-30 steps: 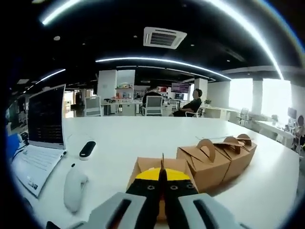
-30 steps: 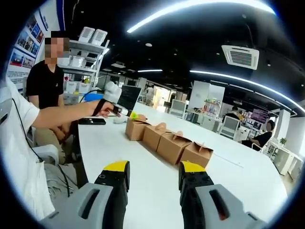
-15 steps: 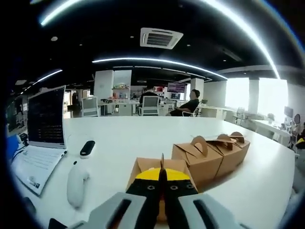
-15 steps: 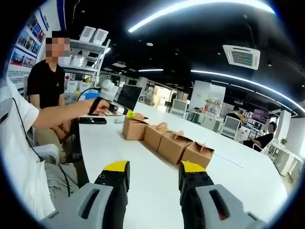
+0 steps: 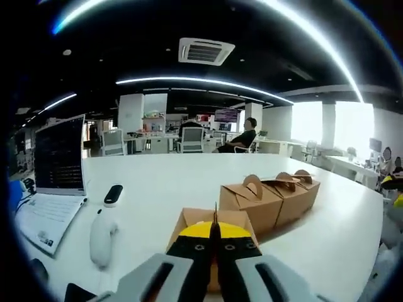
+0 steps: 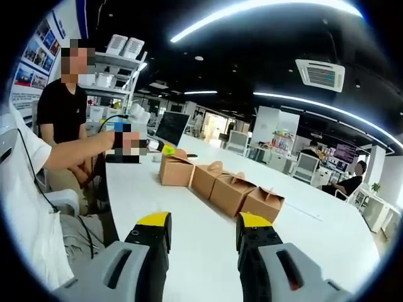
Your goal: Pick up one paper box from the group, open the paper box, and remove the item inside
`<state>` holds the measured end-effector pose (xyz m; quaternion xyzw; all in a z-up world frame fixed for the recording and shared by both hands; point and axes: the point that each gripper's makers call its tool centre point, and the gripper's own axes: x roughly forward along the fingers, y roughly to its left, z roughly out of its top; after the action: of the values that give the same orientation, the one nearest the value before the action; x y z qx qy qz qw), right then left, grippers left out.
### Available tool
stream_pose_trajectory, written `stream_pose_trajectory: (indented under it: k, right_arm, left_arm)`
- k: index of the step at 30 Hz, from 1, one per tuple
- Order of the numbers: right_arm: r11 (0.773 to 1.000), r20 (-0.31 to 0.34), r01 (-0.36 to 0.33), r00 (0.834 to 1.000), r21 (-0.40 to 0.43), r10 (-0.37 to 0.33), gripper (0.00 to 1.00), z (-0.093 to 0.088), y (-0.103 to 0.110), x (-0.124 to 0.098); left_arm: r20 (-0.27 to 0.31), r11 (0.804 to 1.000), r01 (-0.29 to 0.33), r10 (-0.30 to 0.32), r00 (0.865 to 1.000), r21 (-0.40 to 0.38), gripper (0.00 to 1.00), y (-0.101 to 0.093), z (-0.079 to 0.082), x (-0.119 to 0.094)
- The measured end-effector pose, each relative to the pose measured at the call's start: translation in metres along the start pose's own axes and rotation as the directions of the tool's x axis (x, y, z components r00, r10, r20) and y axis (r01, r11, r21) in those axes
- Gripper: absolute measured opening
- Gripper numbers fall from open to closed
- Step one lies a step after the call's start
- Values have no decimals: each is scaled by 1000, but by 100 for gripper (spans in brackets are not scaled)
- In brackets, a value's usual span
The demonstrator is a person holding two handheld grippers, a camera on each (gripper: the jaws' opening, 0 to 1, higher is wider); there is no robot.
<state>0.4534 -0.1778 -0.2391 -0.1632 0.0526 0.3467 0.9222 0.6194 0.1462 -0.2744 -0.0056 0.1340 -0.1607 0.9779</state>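
Note:
My left gripper [image 5: 214, 231] is shut on the upright handle tab of a brown paper box [image 5: 189, 221], which sits just in front of its jaws. Three more brown boxes [image 5: 272, 196] with arched handles stand in a row to the right on the white table [image 5: 170, 182]. In the right gripper view the same row of boxes [image 6: 232, 192] runs across the table. The held box [image 6: 174, 170] is at its left end, with the left gripper [image 6: 167, 150] on top of it. My right gripper [image 6: 203, 231] hangs open above the near table, well short of the boxes.
An open laptop [image 5: 60, 170], a white mouse [image 5: 101, 231] and a small black device [image 5: 114, 195] lie left of the held box. A person's arm [image 6: 75, 151] reaches in from the left. Another person in black [image 6: 60, 116] stands behind. Office desks and chairs fill the background.
The held box has drawn slightly away from the other three, opening a small gap in the row. The right gripper has stayed open and nearly still.

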Motion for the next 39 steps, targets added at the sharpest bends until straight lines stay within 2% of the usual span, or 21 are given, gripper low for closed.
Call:
stream_pose_trajectory:
  k: [3,7,11,21,30,39]
  right_arm:
    - [1000,-1,-4,1000,-2,4,42,0,1,0]
    - [1000,-3,-5,1000,-3,5,42,0,2,1]
    - [1000,4,-13,1000,1,13,42,1,3,0]
    - [1000,0,-14,1000,-2,14,42,0,3,1]
    - [1000,-3,-14,1000,-3,14,42,0,3,1]
    - [1000,1,-11,1000,-5,11,42,1,1,-1]
  left_arm:
    - [9,999,36,-35,999,-13,3,-4,1,-3]
    - [5,999,51,-51,999,-4,3,-7,0,-6]
    - [8,996,80,-80,997,-48,3,-10,-1,-8]
    - [7,993,113,-113,994,-20,3,-21,-2,-11]
    - [22,984,181,-181,983,-7,3,-39,8,-15]
    - [10,967,252,-253,967,35,3,-62,7,-16]
